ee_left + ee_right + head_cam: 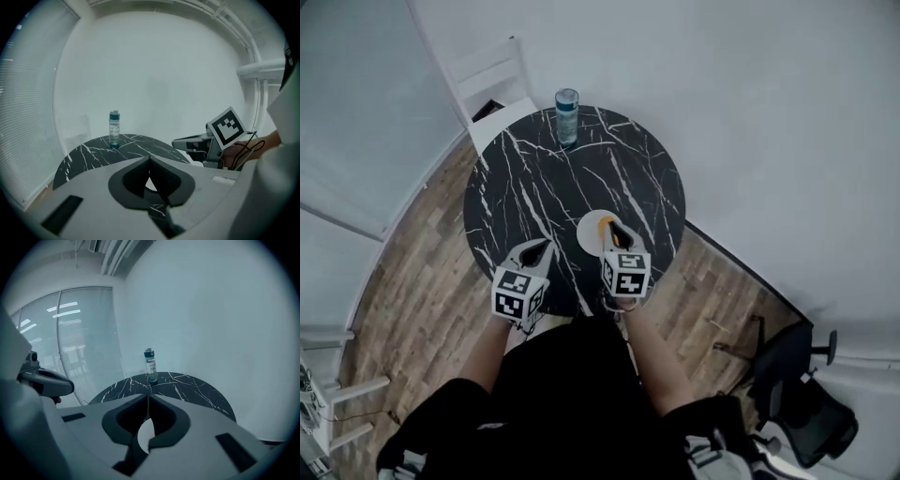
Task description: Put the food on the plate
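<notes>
White chair (492,80): stands at the far left, against the table's rim, out of any path.
Left gripper (540,247): held over the table's near-left part, jaws together with nothing between them.
Table (534,178): round, black marble with white veins; mostly bare.
Bottle (567,114): upright at the far edge, well apart from the plate and no obstacle.
Plate (587,234): small and white, on the near side of the table between the two grippers.
Food (607,224): a small orange piece shows on the plate's right part, half hidden by the right gripper. It is too small to name, and it could even be trim on the gripper.
Handling: if food, probably light and soft. Take it across its middle with a gentle squeeze; the glazed plate may let it slide.
Right gripper (615,231): over the plate's right edge, jaws closed and empty.
Office chair (802,394): on the floor at the near right, clear of the work.
</notes>
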Tool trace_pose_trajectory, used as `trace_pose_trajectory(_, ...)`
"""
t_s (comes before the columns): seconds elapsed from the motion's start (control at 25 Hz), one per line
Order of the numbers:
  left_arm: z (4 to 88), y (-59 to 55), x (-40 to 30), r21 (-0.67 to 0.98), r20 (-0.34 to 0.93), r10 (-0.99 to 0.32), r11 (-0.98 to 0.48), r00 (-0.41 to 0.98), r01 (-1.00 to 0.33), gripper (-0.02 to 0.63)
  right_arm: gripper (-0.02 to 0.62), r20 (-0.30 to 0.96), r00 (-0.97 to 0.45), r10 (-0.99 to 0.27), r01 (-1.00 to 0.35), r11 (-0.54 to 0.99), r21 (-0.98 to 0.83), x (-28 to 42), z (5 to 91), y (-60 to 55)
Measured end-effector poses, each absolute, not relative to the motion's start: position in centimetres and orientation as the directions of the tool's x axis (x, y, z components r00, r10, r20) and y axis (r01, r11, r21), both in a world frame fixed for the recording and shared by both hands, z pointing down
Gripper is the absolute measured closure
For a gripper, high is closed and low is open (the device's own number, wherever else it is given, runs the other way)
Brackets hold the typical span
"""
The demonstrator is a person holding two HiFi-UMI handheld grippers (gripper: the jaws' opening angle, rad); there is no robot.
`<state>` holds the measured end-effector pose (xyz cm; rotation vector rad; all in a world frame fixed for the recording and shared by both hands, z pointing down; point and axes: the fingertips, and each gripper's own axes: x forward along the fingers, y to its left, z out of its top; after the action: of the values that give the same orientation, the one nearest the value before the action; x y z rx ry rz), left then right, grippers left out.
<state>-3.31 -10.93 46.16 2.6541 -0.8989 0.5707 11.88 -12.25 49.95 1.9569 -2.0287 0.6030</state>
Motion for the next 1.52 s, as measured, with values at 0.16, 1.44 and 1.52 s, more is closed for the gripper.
trace_pose_trajectory(0.16,42.8,-10.9,-2.8,0.076,0.345,-0.561,-0.783,0.753,-0.618,0.606,0.598,0.399,-0.119,-0.909,-0.986,0.060,-0.157,10.9,47.6,-10.7)
trace_pose_trajectory(1.44,30.3,-7.8,-2.1,0.011,0.102,-0.671,-0.737,0.734,-0.675,0.606,0.598,0.015,0.005,-1.000,-0.989,-0.002,0.147,11.5,28.2,-1.3)
trace_pose_trajectory(1.52,30.4,-7.8,-1.6,0.012,0.106,-0.670,-0.738,0.735,-0.675,0.606,0.598,0.030,0.005,-1.000,-0.989,-0.001,0.145,12.1,28.6,-1.4)
